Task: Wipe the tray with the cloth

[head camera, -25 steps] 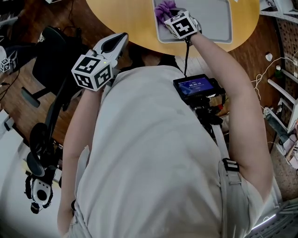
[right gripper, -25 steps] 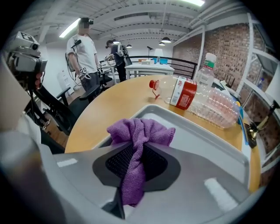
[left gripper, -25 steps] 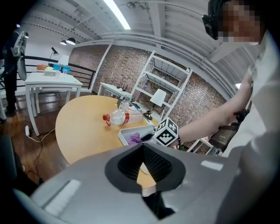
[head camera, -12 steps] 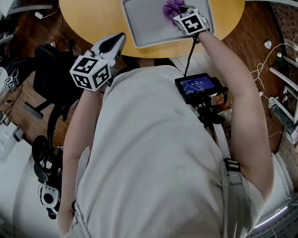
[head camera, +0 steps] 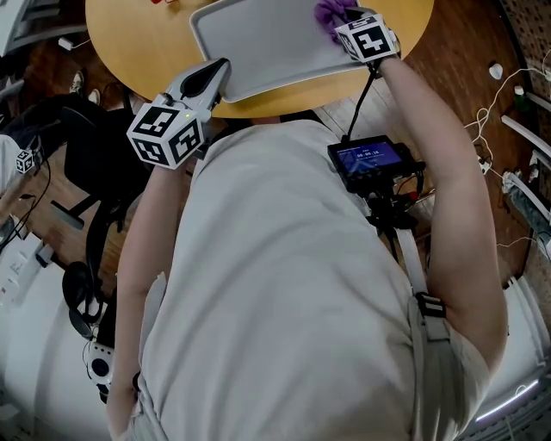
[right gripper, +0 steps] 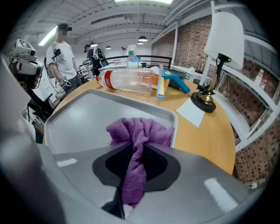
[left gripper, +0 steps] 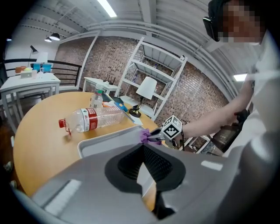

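Note:
A grey tray (head camera: 258, 43) lies on the round wooden table (head camera: 129, 52). My right gripper (head camera: 337, 19) is shut on a purple cloth (head camera: 331, 13) and presses it on the tray near its far right corner. In the right gripper view the cloth (right gripper: 140, 131) bunches out between the jaws of that gripper (right gripper: 140, 142) onto the tray (right gripper: 87, 118). My left gripper (head camera: 219, 69) is shut with nothing in it, its tips at the tray's near left edge. From the left gripper (left gripper: 142, 146) I see the tray (left gripper: 109, 140) and the cloth (left gripper: 145, 134).
A clear plastic bottle (right gripper: 131, 81) lies on its side beyond the tray, beside a blue tool (right gripper: 177, 81). A white paper (right gripper: 197, 111) and a lamp (right gripper: 205, 96) stand right of the tray. A black chair (head camera: 95, 146) is left of me. People stand in the background.
My right gripper has dragged the cloth across the tray from its left side to its right side. The left gripper has stayed by the tray's near edge.

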Demonstrator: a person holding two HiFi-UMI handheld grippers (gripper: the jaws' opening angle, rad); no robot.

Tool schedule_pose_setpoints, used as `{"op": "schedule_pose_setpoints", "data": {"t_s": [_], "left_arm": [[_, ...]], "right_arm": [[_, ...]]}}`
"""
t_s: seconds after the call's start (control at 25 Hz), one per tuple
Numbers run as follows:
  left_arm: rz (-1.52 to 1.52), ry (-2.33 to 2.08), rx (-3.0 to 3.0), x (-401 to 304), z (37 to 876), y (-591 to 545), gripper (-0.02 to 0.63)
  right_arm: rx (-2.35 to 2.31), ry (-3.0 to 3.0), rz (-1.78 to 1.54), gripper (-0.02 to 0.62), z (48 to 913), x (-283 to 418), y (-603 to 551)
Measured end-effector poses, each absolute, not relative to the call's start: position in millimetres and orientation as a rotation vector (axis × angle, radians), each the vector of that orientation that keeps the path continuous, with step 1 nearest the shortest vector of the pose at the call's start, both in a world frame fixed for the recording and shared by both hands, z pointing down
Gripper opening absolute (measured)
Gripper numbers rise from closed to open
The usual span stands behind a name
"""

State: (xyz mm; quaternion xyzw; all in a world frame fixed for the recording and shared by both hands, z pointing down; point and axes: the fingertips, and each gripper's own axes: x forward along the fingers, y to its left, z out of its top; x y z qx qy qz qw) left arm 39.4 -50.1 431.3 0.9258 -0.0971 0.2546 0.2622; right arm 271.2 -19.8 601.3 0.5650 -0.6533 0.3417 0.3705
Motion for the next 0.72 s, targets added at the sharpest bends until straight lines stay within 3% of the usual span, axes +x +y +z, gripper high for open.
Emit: {"op": "schedule_pose_setpoints", "data": {"t_s": [0.48, 0.72], "left_arm": [[0.675, -0.339, 2.485, 19.7, 430.9, -45.1, 0.000], [0.668, -0.390, 2.467, 13.8, 427.8, -49.3, 0.000]], "right_arm": [[1.437, -1.737, 0.876, 0.063, 592.7, 251.5, -30.9], [1.454, -1.654, 0.834, 0.064, 589.3, 277.5, -49.9]]}}
